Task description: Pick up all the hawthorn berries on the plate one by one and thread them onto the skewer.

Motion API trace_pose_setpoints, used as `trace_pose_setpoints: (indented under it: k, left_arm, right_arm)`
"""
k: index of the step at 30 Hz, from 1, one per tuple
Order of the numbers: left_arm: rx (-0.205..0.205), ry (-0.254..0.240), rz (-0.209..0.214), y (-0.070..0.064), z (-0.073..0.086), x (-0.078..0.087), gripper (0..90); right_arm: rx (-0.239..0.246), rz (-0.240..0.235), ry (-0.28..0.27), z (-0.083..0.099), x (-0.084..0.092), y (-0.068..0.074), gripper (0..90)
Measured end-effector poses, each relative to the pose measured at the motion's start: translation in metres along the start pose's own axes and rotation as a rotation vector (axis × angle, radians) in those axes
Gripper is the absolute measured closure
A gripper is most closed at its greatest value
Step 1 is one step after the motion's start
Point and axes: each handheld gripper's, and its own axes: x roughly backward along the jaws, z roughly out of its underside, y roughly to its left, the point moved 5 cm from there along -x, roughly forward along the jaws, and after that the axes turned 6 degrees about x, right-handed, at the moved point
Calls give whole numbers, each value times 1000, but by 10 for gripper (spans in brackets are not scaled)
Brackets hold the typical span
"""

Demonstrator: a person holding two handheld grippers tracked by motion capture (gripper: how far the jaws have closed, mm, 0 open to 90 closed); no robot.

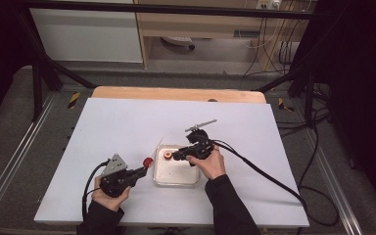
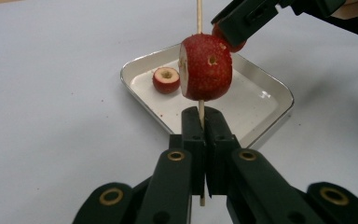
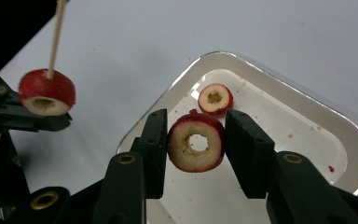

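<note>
Right gripper (image 3: 195, 149) is clamped on a cored fruit (image 3: 196, 145); left gripper (image 2: 204, 122) is clenched on a skewer (image 2: 199, 16) bearing another piece (image 2: 206, 67). One piece (image 3: 215, 99) is contained in the tray (image 3: 307, 107).

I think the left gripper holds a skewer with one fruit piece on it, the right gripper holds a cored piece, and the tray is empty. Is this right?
Not quite: the tray is not empty. The right gripper view shows one cored fruit piece lying in it. The rest stands: the left gripper holds the skewer with one piece, and the right gripper holds a cored piece.
</note>
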Motion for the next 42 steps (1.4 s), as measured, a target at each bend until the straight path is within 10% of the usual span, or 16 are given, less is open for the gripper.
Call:
trace_pose_setpoints:
  k: [17,42]
  left_arm:
    - [-2,-26,0,-4,-2,2,883]
    - [46,-57,39,-23,-6,4,883]
  right_arm:
    - [-191,-116,-468,13,29,4,609]
    - [-264,-156,-857,0,40,14,611]
